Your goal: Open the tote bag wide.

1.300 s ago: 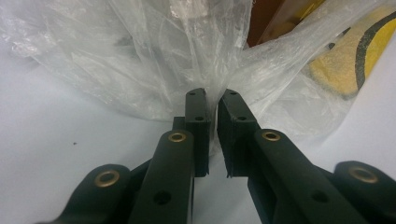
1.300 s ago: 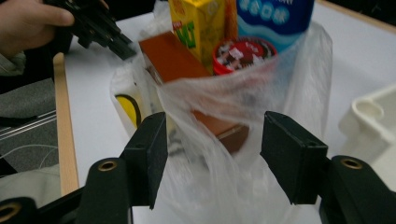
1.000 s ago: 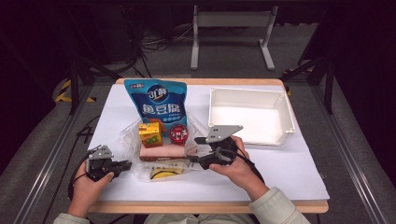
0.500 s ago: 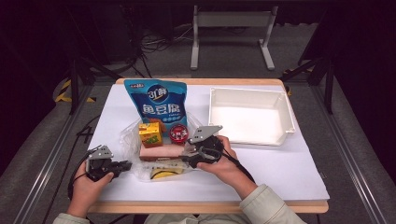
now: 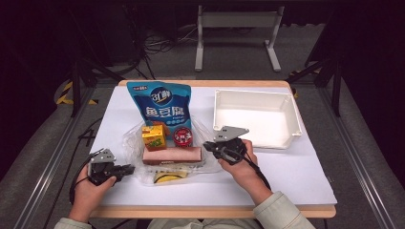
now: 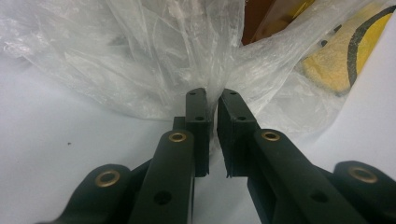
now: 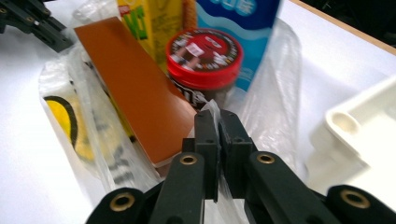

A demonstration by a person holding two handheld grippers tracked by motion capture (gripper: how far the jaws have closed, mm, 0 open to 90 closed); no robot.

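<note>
Plastic bag (image 5: 138, 138), clear and crinkled, lies spread on the white surface (image 5: 286, 171) near the person's edge, with groceries resting on or in it. Both ends are taken: the left gripper (image 5: 125, 169) has its jaws pinched together on a gathered fold at the bag's left edge, plain in the left gripper view (image 6: 214, 100), and the right gripper (image 5: 208, 145) is clamped on the film at the bag's right edge (image 7: 215, 116). So the grasping looks done; what I'd judge is left is opening or lifting the bag, and perhaps moving the goods toward the white tray (image 5: 291, 136), which stands bare to the right.

Against the bag's far side stands a blue snack pouch (image 5: 162, 102) printed with large white Chinese characters reading 鱼豆腐. In front of it sit a yellow and green drink carton (image 5: 154, 137), its lettering too blurred to read, and a small tub with a red lid (image 5: 182, 137) whose label I can't make out. A long brown flat pack (image 5: 172, 155) lies across the middle, and a yellow packet with black markings (image 5: 167, 177) sits nearest the person.
</note>
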